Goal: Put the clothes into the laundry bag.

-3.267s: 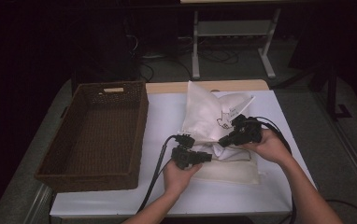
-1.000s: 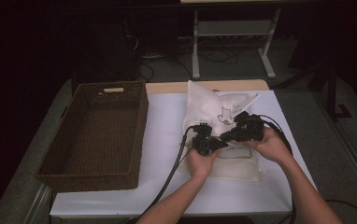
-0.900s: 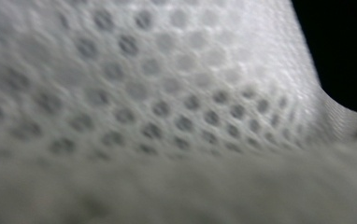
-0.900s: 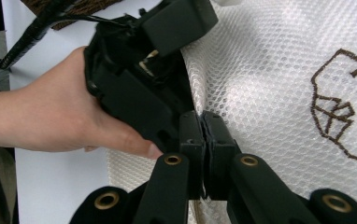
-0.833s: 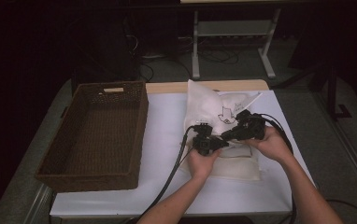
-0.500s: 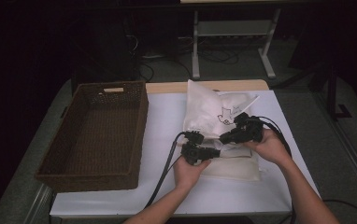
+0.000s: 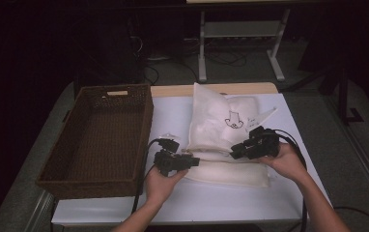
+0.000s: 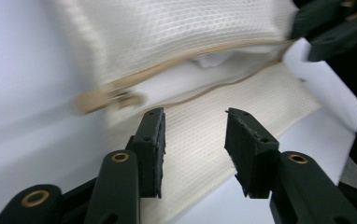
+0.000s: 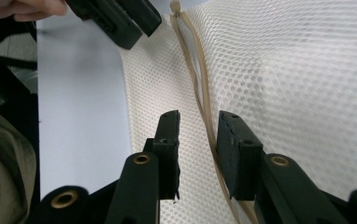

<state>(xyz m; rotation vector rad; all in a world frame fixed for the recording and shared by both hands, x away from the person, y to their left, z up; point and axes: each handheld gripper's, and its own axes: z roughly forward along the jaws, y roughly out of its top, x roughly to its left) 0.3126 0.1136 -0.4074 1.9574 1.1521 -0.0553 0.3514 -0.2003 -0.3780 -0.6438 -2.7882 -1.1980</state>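
While both sets of jaws have just been opening, the white mesh zippered laundry bag [image 7: 226,164] is left at the table's centre, the left gripper [image 7: 195,161] spread at its nine o'clock, the right gripper [image 7: 232,153] parted astride its tan zipper [image 9: 204,107]. Unzipping seems finished; next, the mouth probably needs regripping.

A white surface [image 7: 173,116] holds an empty dark brown woven wicker basket [image 7: 98,137] on the left and a white mesh fabric bag [image 7: 221,140] on the right. The left hand-held gripper [image 7: 194,161] points at the bag's near left edge; the right hand-held gripper [image 7: 234,151] rests on the bag, near its right side.
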